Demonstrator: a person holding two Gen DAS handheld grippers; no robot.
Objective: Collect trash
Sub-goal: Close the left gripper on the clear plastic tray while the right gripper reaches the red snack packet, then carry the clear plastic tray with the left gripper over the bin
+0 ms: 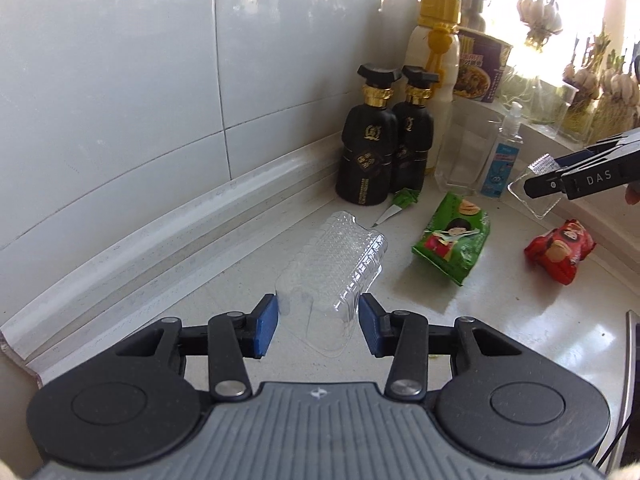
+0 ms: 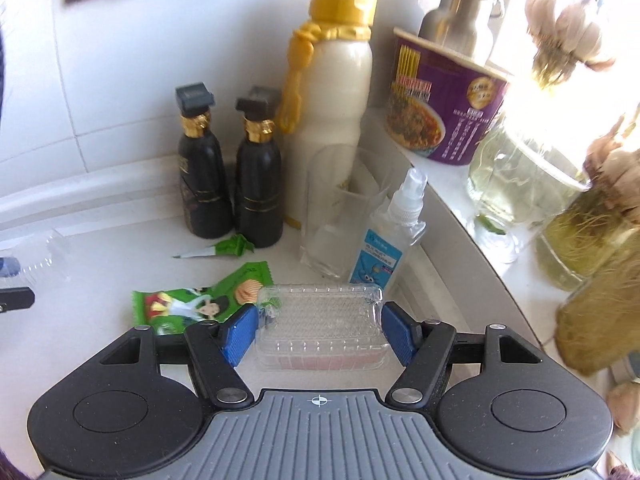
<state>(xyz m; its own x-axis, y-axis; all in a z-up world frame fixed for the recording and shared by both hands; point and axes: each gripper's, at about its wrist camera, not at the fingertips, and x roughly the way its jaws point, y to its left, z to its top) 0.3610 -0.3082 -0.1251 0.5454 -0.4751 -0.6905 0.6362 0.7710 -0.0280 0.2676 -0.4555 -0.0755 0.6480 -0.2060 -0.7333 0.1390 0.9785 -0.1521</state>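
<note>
Plastic trays – level grippers (both).

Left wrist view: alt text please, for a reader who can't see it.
The left hand-held gripper brackets a clear ribbed plastic clamshell tray on a white kitchen counter. Beyond lie a green snack wrapper and a red snack wrapper; two black bottles stand against the tiled wall.

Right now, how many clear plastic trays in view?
2. One clear tray in the left gripper, the other clear tray in the right gripper. More could hide behind the bottles.
</note>
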